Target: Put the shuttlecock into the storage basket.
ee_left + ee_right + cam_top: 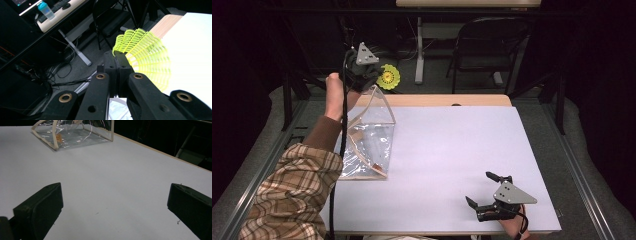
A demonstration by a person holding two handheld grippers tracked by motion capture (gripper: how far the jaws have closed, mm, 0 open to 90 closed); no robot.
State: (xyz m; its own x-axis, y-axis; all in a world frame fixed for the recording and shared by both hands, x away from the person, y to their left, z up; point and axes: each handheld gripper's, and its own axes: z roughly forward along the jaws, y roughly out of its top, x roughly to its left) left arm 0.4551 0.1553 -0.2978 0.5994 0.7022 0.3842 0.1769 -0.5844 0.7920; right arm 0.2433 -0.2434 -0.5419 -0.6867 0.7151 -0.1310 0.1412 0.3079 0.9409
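Up at about eleven o'clock in the high view, the left gripper [371, 75] is raised above the far left corner of the table [452, 150], carried by the person's left hand [335, 95], whose plaid sleeve [292, 195] comes in from seven o'clock. Its jaws are clenched on a yellow shuttlecock [388, 77], which hangs in the air just past the table's far edge, at one o'clock from the hand. In the left gripper view the two black jaws meet tight at the middle of the picture, pinching the shuttlecock [147, 55] by its base, while the netted yellow skirt fans out toward two o'clock over the edge of the white tabletop.

Directly below that gripper, at nine o'clock on the table, stands a clear plastic bag [369, 145] with pale cream trim, its mouth open upward and its upper rim rising just beneath the gripper. In the right gripper view the same bag [75, 135] sits at eleven o'clock, well apart from the jaws.

Down at five o'clock in the high view, the right gripper [487, 190] rests low near the table's near edge, its jaws spread wide and gripping nothing. Its own view shows the two black fingers [42, 207] standing far apart at eight and four o'clock, with bare white tabletop between them.
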